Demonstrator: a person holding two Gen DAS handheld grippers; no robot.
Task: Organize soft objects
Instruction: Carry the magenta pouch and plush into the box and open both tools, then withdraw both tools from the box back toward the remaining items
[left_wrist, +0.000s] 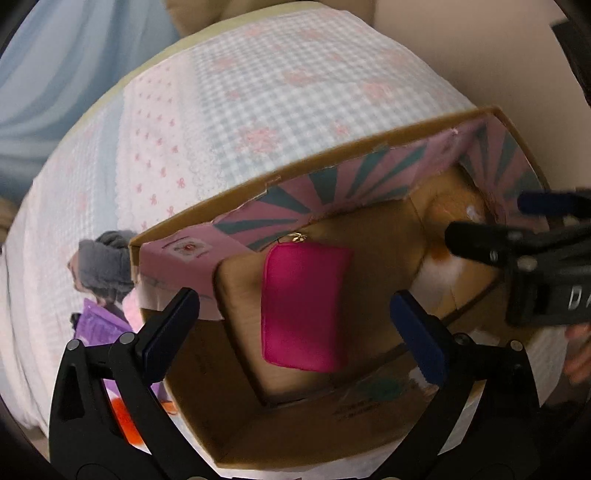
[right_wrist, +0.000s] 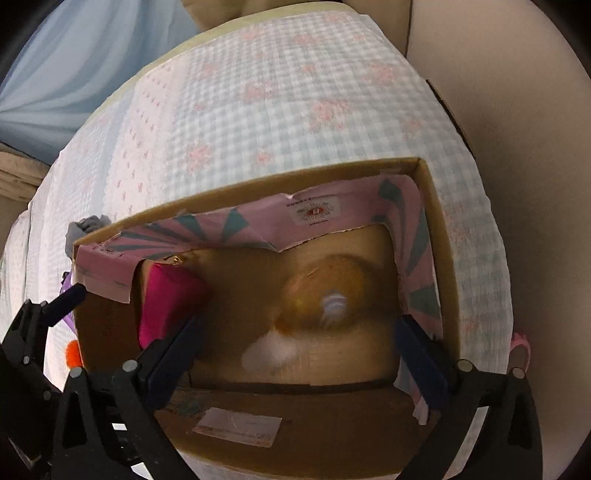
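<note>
An open cardboard box (left_wrist: 373, 142) with pink-and-teal inner flaps sits on the bed. A magenta pouch (left_wrist: 304, 306) lies inside it on the left; it also shows in the right wrist view (right_wrist: 168, 306). An orange-and-white plush toy (right_wrist: 325, 302) lies blurred in the right part of the box (right_wrist: 439, 229). My left gripper (left_wrist: 295, 328) is open and empty above the pouch. My right gripper (right_wrist: 299, 350) is open and empty above the plush; in the left wrist view its fingers (left_wrist: 476, 247) reach over the box's right side.
A checked blue-and-pink bedspread (left_wrist: 258, 92) covers the bed. Left of the box lie a grey soft item (left_wrist: 107, 266), a purple item (left_wrist: 96, 321) and something orange (left_wrist: 125, 417). A beige wall (right_wrist: 517, 147) stands at the right, a blue curtain (left_wrist: 55, 74) at the left.
</note>
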